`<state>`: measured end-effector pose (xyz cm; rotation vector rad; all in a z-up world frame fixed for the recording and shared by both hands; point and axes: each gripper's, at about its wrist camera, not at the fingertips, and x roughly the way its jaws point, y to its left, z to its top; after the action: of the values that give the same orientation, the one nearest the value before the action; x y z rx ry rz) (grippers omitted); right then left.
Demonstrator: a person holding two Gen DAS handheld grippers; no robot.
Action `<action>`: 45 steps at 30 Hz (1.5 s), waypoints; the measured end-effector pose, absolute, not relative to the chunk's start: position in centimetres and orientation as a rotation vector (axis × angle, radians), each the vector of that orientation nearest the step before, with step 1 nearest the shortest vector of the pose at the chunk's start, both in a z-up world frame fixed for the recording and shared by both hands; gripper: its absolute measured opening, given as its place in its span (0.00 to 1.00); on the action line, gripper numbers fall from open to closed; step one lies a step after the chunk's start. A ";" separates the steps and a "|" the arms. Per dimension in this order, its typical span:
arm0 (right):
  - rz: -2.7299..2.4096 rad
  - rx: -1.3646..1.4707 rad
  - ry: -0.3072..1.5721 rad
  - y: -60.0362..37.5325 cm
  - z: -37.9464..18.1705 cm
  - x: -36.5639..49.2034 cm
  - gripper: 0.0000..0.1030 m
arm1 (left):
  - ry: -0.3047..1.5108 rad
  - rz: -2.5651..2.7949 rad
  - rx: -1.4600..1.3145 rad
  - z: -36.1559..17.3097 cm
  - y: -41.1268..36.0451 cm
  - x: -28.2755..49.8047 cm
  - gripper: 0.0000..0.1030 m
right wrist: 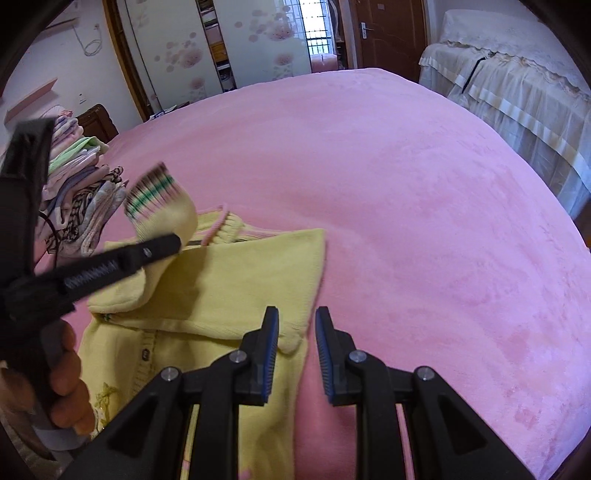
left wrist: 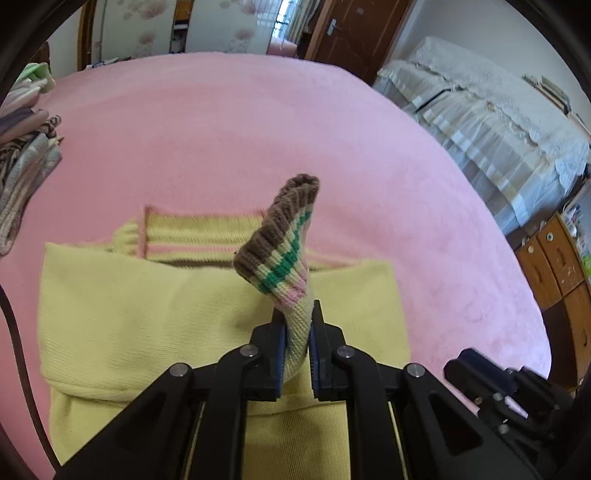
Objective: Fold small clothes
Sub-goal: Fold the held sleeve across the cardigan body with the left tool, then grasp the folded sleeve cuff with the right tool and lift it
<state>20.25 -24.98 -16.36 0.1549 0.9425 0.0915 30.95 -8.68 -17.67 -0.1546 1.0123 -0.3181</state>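
My left gripper (left wrist: 297, 332) is clamped on the yellow sleeve (left wrist: 295, 332) of the small sweater (left wrist: 155, 310), and the striped brown, green and pink cuff (left wrist: 284, 229) stands up above the jaws at the centre of the left view. My right gripper (right wrist: 295, 332) has its 2 fingers parted with nothing between them, low in the middle of the right view, right at the sweater's folded right edge. The sweater lies partly folded in the lower left of both views on the pink blanket (right wrist: 406, 203) that fills most of each frame. A stack of folded clothes (right wrist: 81, 184) sits at the left edge of the blanket. At the right stands furniture under a pale lace-edged cover (left wrist: 480, 122), with a wooden cabinet (left wrist: 554, 258) below it; a brown door (right wrist: 391, 33) and flowered wardrobe panels (right wrist: 266, 37) line the top.
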 end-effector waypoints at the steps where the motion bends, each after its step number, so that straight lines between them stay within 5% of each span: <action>1: 0.092 0.160 0.945 -25.2 -16.5 20.2 0.20 | 1.027 -0.325 -0.148 -18.2 -8.9 30.9 0.09; 5: 0.103 0.175 0.956 -25.7 -17.0 20.1 0.20 | 1.036 -0.343 -0.136 -18.8 -8.7 30.2 0.26; 13: 0.157 0.189 0.981 -25.0 -17.2 21.4 0.20 | 1.015 -0.313 -0.113 -18.1 -5.3 27.6 0.33; 17: 0.203 0.271 0.980 -25.1 -16.5 22.2 0.38 | 1.008 -0.290 -0.142 -17.5 -1.7 26.1 0.35; 21: 0.237 0.338 0.980 -25.2 -15.8 23.1 0.43 | 1.005 -0.231 -0.204 -17.3 2.5 24.9 0.40; 29: 0.279 0.475 1.085 -26.1 -17.1 26.6 0.43 | 1.040 -0.154 -0.327 -19.9 9.2 25.1 0.40; 45: 0.326 0.585 1.194 -23.4 -20.8 28.6 0.38 | 1.049 -0.021 -0.214 -22.4 10.8 26.6 0.40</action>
<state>28.63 -23.37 -20.76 0.5846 1.1935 0.3258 26.59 10.84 -22.38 -0.2139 1.0488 -0.0212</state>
